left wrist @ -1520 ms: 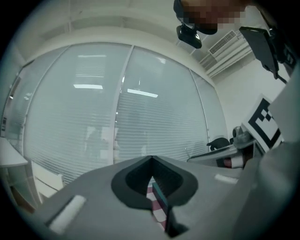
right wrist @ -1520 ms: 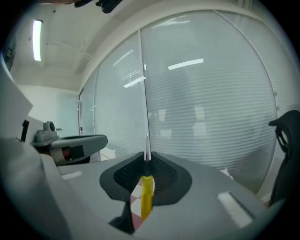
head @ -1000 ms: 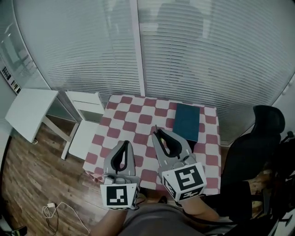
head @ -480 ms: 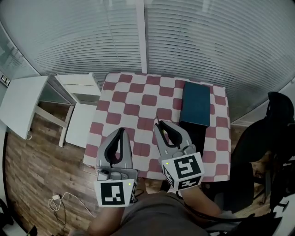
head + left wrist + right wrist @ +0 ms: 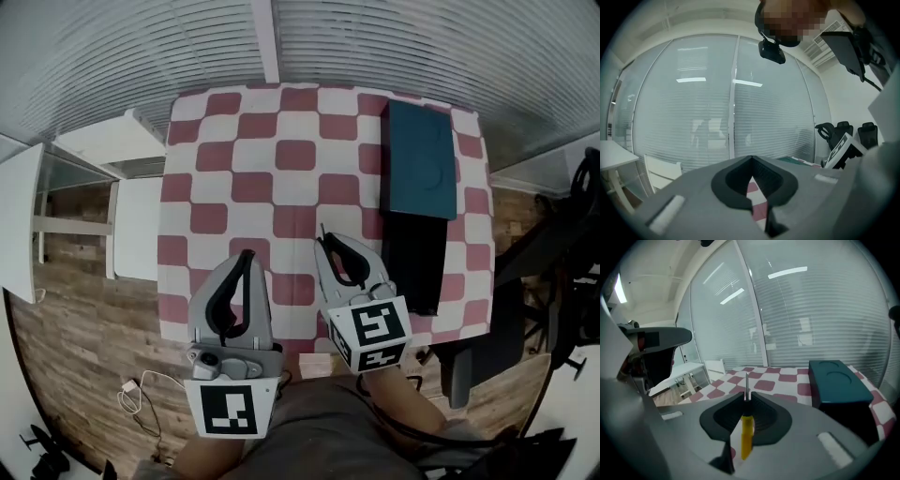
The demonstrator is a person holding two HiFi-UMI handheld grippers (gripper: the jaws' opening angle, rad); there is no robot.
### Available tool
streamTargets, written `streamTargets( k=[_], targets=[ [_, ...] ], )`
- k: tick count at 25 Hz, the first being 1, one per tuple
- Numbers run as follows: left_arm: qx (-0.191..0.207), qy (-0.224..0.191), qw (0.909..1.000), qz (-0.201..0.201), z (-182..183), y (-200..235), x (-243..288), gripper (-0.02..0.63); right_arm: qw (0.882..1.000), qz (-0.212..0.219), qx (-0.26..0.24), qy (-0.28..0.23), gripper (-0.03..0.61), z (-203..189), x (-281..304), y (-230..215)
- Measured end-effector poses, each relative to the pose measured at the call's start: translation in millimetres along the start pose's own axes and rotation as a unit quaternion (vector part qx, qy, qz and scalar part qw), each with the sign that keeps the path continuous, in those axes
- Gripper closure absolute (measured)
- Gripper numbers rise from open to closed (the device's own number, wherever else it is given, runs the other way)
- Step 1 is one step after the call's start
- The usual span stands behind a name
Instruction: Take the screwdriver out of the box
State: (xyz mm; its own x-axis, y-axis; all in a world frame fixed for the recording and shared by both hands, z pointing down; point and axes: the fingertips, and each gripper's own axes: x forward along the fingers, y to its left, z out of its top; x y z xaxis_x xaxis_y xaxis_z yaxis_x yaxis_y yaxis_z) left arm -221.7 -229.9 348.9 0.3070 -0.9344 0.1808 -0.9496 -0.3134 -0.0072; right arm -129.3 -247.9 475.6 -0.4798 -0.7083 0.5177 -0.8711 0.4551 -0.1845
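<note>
Right gripper (image 5: 326, 246) clamps yellow-handled steel screwdriver (image 5: 746, 434); left gripper (image 5: 246, 255) closed, empty. We should lay it flat on red-checked tablecloth (image 5: 253, 187), clear of teal box (image 5: 419, 159).

**Diffuse, moderately bright indoor light; strong fisheye distortion in all three views.**

No hard shadows fall on the checked tablecloth (image 5: 281, 187) ahead of the fingertips. Beyond the right gripper (image 5: 746, 397), strip-lamp reflections (image 5: 787, 273) glare on the glazed blinds (image 5: 825, 319). Straight slats bow into arcs toward the frame edges, and the corners fall to black. Behind the tips, nearest the lens, the left gripper (image 5: 751, 159) shows soft, unfocused grey fingers (image 5: 684, 201), and the screwdriver (image 5: 746, 437) is blurred.
</note>
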Motion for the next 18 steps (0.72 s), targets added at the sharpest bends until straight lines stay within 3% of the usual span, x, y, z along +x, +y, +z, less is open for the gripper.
streamTargets(
  k=[9,18],
  targets=[
    [-0.024,0.042,0.9987,-0.017,-45,19,28,0.614,0.998,-0.034,0.027,0.055,0.503,-46,36,-14],
    [-0.015,0.04,0.999,-0.013,-41,25,34,0.614,0.997,-0.022,0.04,0.065,0.464,-49,47,-17]
  ],
)
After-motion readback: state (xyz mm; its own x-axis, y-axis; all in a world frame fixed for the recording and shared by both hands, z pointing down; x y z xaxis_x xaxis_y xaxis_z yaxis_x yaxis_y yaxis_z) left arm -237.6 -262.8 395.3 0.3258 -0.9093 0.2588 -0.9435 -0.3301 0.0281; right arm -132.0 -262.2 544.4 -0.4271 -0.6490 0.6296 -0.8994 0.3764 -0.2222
